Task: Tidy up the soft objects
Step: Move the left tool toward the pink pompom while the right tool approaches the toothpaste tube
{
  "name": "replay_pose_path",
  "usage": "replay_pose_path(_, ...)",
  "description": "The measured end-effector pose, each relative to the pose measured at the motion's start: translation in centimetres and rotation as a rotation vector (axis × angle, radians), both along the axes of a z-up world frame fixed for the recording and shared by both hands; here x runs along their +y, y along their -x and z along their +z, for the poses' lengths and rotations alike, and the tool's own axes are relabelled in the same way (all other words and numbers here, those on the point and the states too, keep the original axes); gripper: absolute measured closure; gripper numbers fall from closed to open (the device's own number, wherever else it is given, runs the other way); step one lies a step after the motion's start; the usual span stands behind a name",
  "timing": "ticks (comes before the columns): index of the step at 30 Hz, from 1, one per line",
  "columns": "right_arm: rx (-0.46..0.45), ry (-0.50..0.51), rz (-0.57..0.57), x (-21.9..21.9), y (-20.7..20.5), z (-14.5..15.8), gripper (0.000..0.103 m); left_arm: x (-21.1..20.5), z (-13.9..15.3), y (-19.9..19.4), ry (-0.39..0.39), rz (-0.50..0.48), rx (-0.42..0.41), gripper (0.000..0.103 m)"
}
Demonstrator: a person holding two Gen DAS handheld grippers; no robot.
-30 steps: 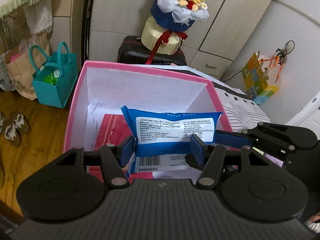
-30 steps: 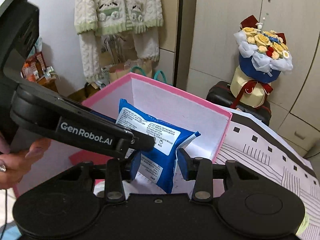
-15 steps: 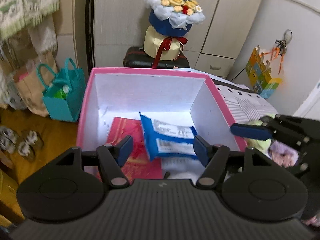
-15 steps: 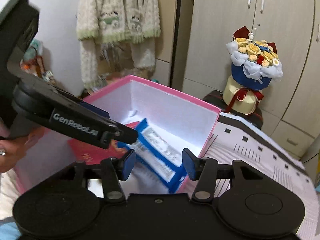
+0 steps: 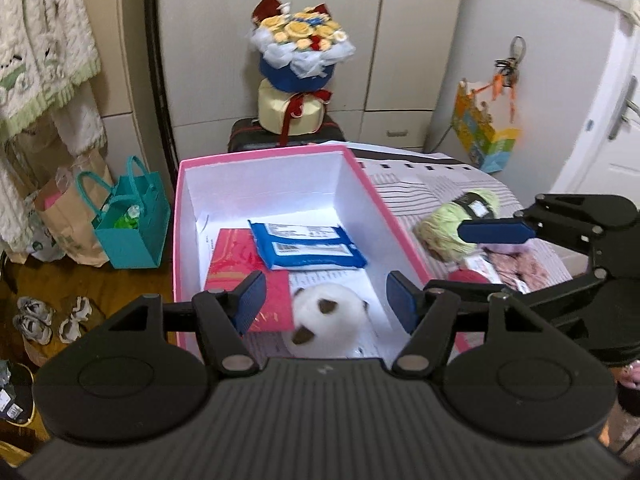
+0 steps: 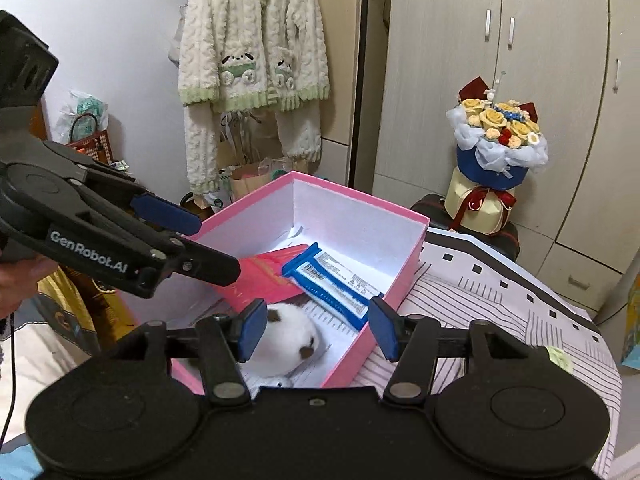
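Observation:
A blue pack of wipes (image 5: 306, 244) (image 6: 332, 280) lies flat inside the pink box (image 5: 260, 160) (image 6: 360, 196), partly on a red folder (image 5: 236, 264). A white plush toy with brown spots (image 5: 328, 316) (image 6: 284, 340) sits at the box's near end. My left gripper (image 5: 326, 300) hovers open above the plush, touching nothing. My right gripper (image 6: 318, 330) is over the box's near right corner, and its jaws are opening with nothing pressed between them. Green yarn (image 5: 452, 228) and pinkish soft items (image 5: 516, 264) lie on the bed to the right of the box.
The box rests on a striped bedsheet (image 6: 500, 304). Behind it a flower bouquet (image 5: 300, 52) stands on a black suitcase (image 5: 244, 140). A teal bag (image 5: 132, 228), a paper bag and shoes (image 5: 36, 320) are on the floor at left. A fluffy garment (image 6: 252, 48) hangs on the wardrobe.
Both grippers let go of the blue pack, which now lies flat in the box. Both pulled back and upward with wider jaws, bringing the white plush and the yarn into view.

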State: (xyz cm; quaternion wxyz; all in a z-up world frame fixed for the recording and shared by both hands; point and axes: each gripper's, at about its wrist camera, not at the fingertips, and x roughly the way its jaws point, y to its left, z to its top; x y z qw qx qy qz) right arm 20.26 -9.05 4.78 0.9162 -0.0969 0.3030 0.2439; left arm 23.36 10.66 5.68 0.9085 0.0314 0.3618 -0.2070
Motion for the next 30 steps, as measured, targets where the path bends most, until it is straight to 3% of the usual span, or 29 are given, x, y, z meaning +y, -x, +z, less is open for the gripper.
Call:
replay_pose_path(16,-0.081,-0.023,0.024,-2.8,8.7,3.1,0.032,-2.4,2.8,9.1,-0.029,-0.127,-0.094,0.037)
replay_pose_path(30,-0.068,-0.103,-0.129,-13.0,14.3,0.8,0.031,-6.9,0.7,12.9,-0.022,-0.265,-0.079,0.037)
